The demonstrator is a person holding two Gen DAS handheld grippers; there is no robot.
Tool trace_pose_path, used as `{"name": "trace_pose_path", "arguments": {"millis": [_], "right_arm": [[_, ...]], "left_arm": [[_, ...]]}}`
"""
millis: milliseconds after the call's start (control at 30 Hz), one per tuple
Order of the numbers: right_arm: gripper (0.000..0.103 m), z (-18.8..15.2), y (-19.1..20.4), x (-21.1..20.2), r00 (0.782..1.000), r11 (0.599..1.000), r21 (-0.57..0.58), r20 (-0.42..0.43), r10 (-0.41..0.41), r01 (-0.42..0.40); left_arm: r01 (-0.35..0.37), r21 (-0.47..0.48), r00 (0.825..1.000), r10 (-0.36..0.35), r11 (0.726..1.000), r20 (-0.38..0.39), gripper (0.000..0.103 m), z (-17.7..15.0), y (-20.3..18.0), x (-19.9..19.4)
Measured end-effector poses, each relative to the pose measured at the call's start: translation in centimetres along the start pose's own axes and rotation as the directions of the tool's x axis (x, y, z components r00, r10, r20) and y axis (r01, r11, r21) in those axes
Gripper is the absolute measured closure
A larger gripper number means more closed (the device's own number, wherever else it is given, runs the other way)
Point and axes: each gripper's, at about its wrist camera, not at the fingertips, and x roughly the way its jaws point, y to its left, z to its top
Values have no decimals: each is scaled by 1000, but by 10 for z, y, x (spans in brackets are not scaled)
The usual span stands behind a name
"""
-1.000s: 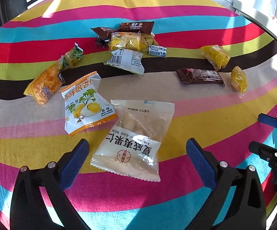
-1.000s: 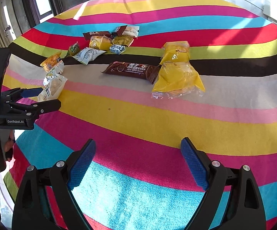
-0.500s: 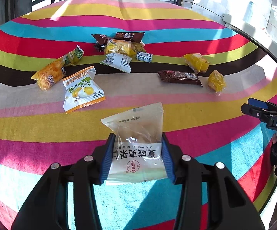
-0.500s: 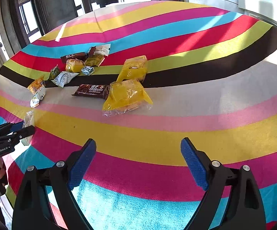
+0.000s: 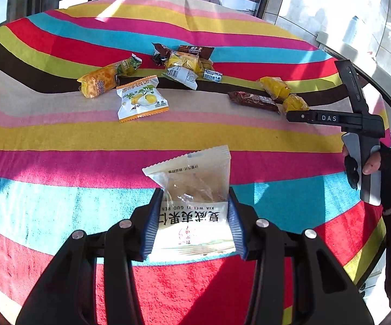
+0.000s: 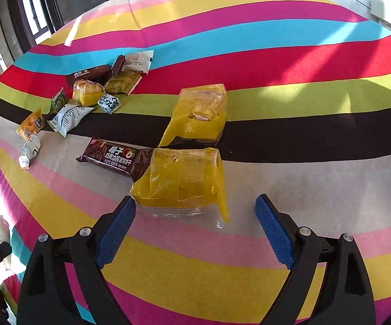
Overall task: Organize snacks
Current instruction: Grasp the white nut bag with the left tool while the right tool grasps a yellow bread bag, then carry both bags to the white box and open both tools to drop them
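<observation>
Clamping the white snack packet (image 5: 192, 211), left tool (image 5: 194, 224) grips it; right tool (image 6: 195, 227) gapes before the yellow packet (image 6: 184, 178).

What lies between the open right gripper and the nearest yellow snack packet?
Nothing: in the right wrist view, only bare striped cloth separates the right gripper from the yellow packet, whose clear edge almost reaches the fingers.

sunlit striped tablecloth (image 5: 60, 135), dark-framed windows (image 6: 33, 19)

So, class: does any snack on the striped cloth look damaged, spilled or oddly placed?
Nothing looks torn or spilled. One yellow packet lies across the end of the brown bar; others are piled loosely at the back.
</observation>
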Motion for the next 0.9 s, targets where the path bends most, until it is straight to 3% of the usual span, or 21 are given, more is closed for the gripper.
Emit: {"name": "trace_pose_path", "arguments": {"millis": [33,67,133,333,533,900], "right_arm": [[34,-2,3,-3,999,1000,-18,25,21,-21],[44,-5,5,-7,998,999,-32,49,32,-31],[47,-10,7,-15,996,998,-44,74,41,-38],[48,-28,13,-49,987,994,-15,113,112,-111],[48,-45,35,-72,983,993,-40,137,120,-115],[48,-74,110,-92,973,969,-180,123,196,-172]], "left_arm": [[1,-2,1000,-1,1000,2,57,-1,0,-1],[5,-5,1000,-5,1000,3,57,-2,1,-1],[11,-14,1000,-11,1000,4,57,-4,2,-1],[19,-14,999,-19,1000,27,57,-6,1,-8],[23,-16,999,-22,1000,30,57,-12,1,-13],[-39,-6,997,40,999,60,57,-27,9,-39]]}}
